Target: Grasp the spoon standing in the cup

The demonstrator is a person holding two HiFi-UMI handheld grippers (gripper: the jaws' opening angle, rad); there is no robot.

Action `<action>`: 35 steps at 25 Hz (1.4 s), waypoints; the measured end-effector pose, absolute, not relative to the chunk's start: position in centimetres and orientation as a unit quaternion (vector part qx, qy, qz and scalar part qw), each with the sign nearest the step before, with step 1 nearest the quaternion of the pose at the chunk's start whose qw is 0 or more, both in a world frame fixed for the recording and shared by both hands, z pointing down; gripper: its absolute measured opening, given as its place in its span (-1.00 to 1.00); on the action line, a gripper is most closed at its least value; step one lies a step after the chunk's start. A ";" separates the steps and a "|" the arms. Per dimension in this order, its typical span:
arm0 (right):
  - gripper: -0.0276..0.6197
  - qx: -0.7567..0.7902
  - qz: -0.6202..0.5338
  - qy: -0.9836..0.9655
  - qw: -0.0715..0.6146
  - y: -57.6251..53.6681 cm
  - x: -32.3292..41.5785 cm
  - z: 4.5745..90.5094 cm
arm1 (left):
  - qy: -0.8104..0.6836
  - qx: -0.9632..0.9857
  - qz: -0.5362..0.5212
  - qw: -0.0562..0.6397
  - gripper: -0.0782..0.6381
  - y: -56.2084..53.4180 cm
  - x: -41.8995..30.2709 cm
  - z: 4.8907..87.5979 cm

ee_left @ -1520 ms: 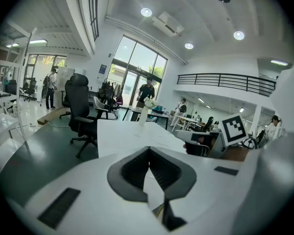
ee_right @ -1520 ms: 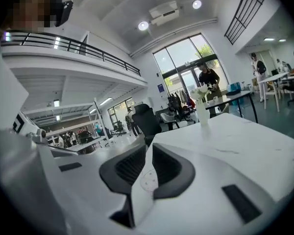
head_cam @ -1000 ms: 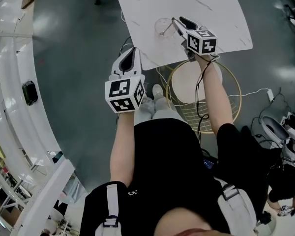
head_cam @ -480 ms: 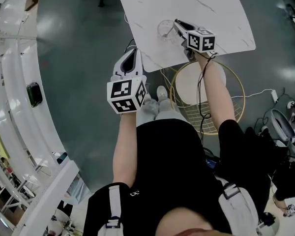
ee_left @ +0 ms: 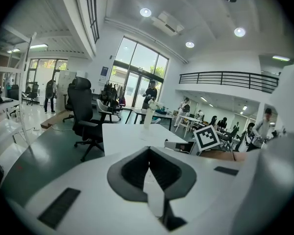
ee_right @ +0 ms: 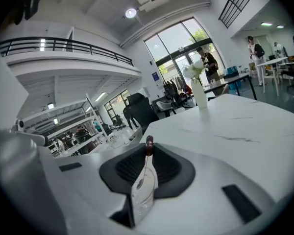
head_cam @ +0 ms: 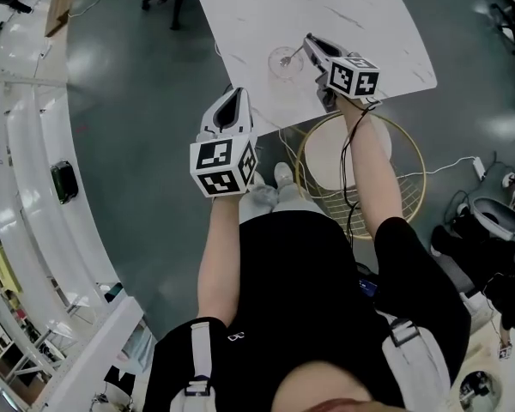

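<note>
A clear glass cup (head_cam: 282,61) stands near the front edge of the white marble table (head_cam: 369,15). A thin spoon (head_cam: 295,56) leans out of it toward my right gripper (head_cam: 312,46). In the right gripper view the spoon (ee_right: 146,168) rises from the cup (ee_right: 142,199) between the jaws, its dark knob at their tips. Those jaws are closing round the handle, and I see no firm press on it. My left gripper (head_cam: 232,101) hangs shut and empty over the floor, short of the table's left corner.
A round gold wire stool (head_cam: 408,157) stands under my right forearm, just in front of the table. A white vase with flowers (ee_right: 200,94) sits farther along the tabletop. A black office chair (ee_left: 83,111) stands left of the table. White curved desks (head_cam: 26,170) line the left side.
The right gripper's jaws have narrowed around the spoon handle, from wide apart to close beside it. The left gripper has stayed put.
</note>
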State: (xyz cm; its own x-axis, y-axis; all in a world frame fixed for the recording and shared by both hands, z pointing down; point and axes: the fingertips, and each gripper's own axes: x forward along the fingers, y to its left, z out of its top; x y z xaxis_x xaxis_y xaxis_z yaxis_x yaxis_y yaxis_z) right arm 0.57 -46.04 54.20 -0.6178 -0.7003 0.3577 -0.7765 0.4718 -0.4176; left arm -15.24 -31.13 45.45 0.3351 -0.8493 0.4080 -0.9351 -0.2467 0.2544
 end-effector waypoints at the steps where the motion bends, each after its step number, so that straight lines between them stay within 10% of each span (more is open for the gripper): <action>1: -0.76 0.431 0.271 -0.858 0.065 -46.0 0.5 53.4 | -0.566 0.787 0.091 0.227 -0.74 -31.4 -15.0 45.2; 35: -0.76 0.497 0.060 -0.866 -0.026 -37.3 0.1 29.4 | -0.573 0.808 -0.060 0.128 -0.74 -36.8 -16.0 31.7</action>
State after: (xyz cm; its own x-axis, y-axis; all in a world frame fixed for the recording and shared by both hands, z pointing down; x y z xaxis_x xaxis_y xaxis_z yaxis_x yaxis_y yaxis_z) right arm 0.13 -37.28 29.37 -0.5054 -0.8628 0.0137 -0.8565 0.4996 -0.1296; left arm -15.98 -36.82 31.72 0.3373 -0.9401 0.0495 -0.9095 -0.3119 0.2748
